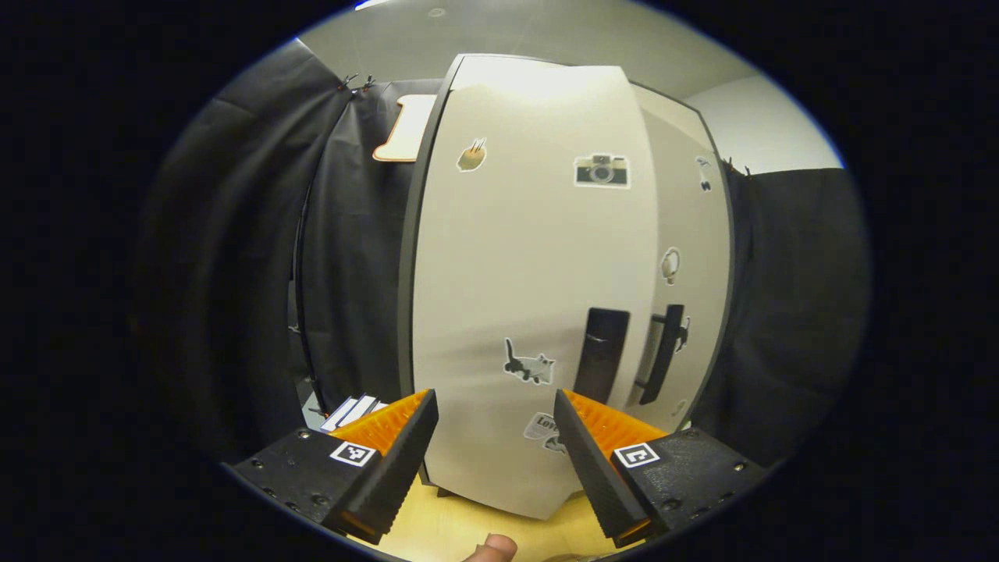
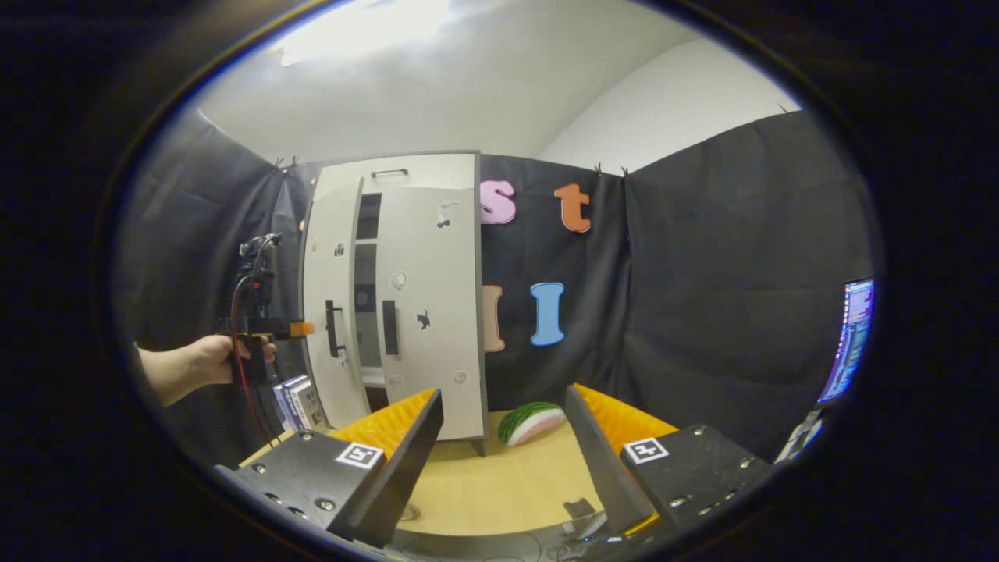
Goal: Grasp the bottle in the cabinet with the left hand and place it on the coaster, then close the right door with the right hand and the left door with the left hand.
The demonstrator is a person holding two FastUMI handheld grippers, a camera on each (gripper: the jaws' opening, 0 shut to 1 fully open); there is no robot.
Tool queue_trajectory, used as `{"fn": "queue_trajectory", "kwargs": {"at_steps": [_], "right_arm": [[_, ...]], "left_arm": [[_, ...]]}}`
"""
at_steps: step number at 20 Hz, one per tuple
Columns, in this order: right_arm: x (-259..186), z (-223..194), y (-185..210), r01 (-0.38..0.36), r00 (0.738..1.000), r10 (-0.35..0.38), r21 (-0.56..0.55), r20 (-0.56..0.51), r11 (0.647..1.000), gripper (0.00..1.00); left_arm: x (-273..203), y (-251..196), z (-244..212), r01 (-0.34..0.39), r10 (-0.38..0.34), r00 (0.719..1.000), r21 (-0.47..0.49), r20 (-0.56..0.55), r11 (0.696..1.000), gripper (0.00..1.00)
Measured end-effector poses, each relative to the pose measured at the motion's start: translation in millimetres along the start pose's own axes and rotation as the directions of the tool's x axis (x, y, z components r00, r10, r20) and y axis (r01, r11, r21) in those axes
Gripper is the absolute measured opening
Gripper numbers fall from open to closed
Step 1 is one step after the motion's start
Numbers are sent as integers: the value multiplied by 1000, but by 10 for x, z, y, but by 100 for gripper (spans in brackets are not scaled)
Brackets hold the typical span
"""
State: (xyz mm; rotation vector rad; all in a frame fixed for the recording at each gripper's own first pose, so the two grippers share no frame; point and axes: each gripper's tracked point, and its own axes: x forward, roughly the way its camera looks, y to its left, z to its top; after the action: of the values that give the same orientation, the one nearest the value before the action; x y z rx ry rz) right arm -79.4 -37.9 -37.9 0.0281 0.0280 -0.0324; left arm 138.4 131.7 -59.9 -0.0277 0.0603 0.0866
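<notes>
The white cabinet [image 2: 398,176] stands at the back of the wooden table [image 2: 499,492]. Its left door [image 1: 531,273] is close in front of me, with stickers and a dark handle [image 1: 601,355] on it. In the right gripper view this left door [image 2: 332,312] stands ajar, and a dark gap shows between it and the right door [image 2: 429,312], which lies about flush with the cabinet. My left gripper [image 1: 493,402] is open, its fingers just short of the left door's outer face. A hand [image 2: 207,359] holds that left gripper [image 2: 300,329] against the door's outer side. My right gripper [image 2: 503,394] is open, back over the table.
A watermelon-slice toy [image 2: 531,421] lies on the table right of the cabinet. A few boxes or books [image 2: 296,402] stand at the cabinet's left foot. A lit monitor [image 2: 851,343] is at the far right. The right door's handle [image 1: 663,351] juts out beside the left one.
</notes>
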Motion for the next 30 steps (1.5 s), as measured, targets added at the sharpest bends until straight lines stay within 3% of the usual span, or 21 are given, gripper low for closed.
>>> {"fn": "queue_trajectory", "kwargs": {"at_steps": [1,2,8,14,20,21,22,24,30], "right_arm": [[-61,23,11,-1,1000,1,10,4,1000,96],[-119,62,40,-14,1000,14,22,13,1000,93],[-371,94,148,-85,995,84,20,47,996,96],[-188,199,387,-131,990,128,51,58,990,96],[329,308,604,-152,983,150,8,102,988,96],[431,327,659,-157,982,157,-6,108,988,96],[508,330,710,-162,981,163,-15,102,987,96],[638,293,802,-170,980,176,-58,98,984,96],[1023,263,966,-145,985,150,-65,82,987,93]], "left_arm": [[-91,-72,7,8,-8,1000,7,-6,1000,91],[-195,-150,17,21,-20,1000,12,-13,1000,95],[-999,-636,77,88,-88,996,65,4,994,95],[-1528,-827,-55,101,-100,994,31,-40,994,95],[-1375,-732,-157,131,-131,989,0,-73,991,95],[-1303,-706,-150,134,-134,989,-12,-66,991,91],[-1227,-693,-144,142,-143,988,-29,-61,989,95],[-1102,-649,-103,150,-153,987,-54,-57,987,95],[-859,-674,86,175,-176,983,-30,-47,984,95]]}}
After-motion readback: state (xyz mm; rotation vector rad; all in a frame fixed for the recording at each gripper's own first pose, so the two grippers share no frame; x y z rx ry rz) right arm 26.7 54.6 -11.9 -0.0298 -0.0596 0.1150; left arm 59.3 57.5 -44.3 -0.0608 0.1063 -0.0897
